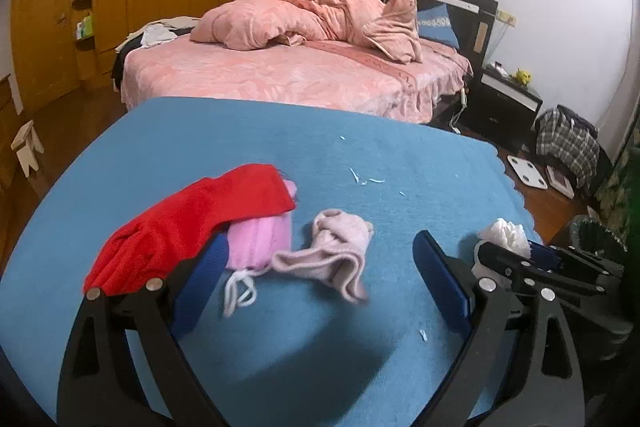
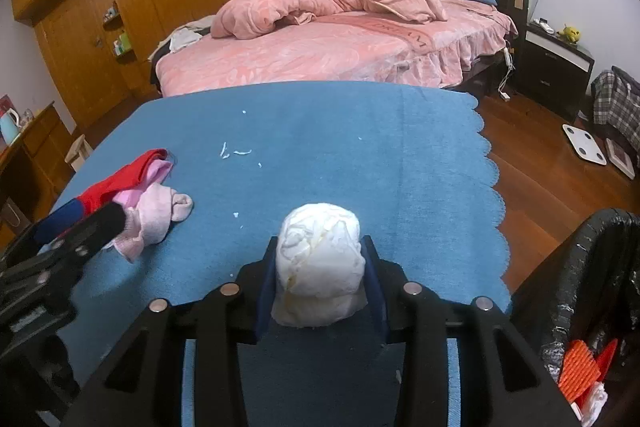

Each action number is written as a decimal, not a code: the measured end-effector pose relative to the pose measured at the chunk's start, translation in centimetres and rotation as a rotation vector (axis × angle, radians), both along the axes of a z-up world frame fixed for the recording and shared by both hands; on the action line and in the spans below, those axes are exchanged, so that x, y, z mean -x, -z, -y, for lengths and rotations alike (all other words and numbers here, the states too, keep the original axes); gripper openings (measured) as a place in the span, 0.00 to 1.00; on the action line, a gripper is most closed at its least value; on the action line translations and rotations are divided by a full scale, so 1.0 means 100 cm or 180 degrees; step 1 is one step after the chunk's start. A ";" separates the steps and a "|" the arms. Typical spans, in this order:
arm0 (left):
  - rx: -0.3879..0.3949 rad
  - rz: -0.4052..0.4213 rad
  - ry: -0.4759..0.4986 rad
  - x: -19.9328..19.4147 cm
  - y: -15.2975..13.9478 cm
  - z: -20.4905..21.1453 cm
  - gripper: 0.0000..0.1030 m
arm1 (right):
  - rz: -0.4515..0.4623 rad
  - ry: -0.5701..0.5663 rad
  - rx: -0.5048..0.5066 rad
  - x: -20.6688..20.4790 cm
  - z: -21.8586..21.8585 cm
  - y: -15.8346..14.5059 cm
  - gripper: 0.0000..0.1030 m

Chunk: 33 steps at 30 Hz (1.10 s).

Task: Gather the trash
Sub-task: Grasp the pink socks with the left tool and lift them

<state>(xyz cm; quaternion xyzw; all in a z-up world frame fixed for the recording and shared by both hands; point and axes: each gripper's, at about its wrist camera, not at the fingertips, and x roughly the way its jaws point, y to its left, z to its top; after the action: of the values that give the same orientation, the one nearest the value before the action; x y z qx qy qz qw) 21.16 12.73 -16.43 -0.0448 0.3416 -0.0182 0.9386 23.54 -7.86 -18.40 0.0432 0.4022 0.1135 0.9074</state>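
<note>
while my right gripper (image 2: 320, 267) has its blue pads clenched on either side of the crumpled white tissue wad (image 2: 320, 259), which sits between them low over the near part of the blue tablecloth (image 2: 360, 147), my left gripper (image 1: 316, 267) hangs with its jaws spread wide and nothing in them. between and just beyond its fingers i see a pale pink sock (image 1: 336, 251), with a pink cloth (image 1: 260, 239) and a red cloth (image 1: 192, 223) heaped to the left, and white scraps (image 1: 366, 180) farther out. a black-lined bin (image 2: 592, 287) stands off the table's right edge.
</note>
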 end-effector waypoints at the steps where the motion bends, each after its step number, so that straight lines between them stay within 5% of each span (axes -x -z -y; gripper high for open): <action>1: -0.0006 -0.0012 0.0011 -0.002 0.001 0.001 0.85 | -0.0005 0.0003 -0.0017 0.000 0.000 0.000 0.38; 11: 0.0082 -0.0228 0.0243 -0.015 0.014 0.006 0.28 | -0.0052 0.0000 -0.0052 -0.001 0.002 0.006 0.41; 18: 0.0143 -0.0196 0.0322 0.001 0.011 0.011 0.14 | -0.0046 0.0001 -0.0038 -0.001 0.003 0.006 0.41; 24: 0.0208 -0.0243 0.0299 0.013 0.016 0.008 0.22 | -0.0039 0.0002 -0.0011 0.000 0.002 0.006 0.41; 27: 0.0227 -0.0387 0.0280 0.006 0.023 0.006 0.47 | -0.0041 0.0002 -0.0015 0.000 0.002 0.006 0.41; 33: 0.0315 -0.0555 0.0271 -0.003 0.032 0.002 0.48 | -0.0041 0.0002 -0.0009 0.000 0.002 0.006 0.42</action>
<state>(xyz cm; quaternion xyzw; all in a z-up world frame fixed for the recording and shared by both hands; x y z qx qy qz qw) 21.44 12.50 -19.59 -0.0780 0.4223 -0.0710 0.9003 23.52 -8.01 -19.01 0.0452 0.4078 0.1135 0.9048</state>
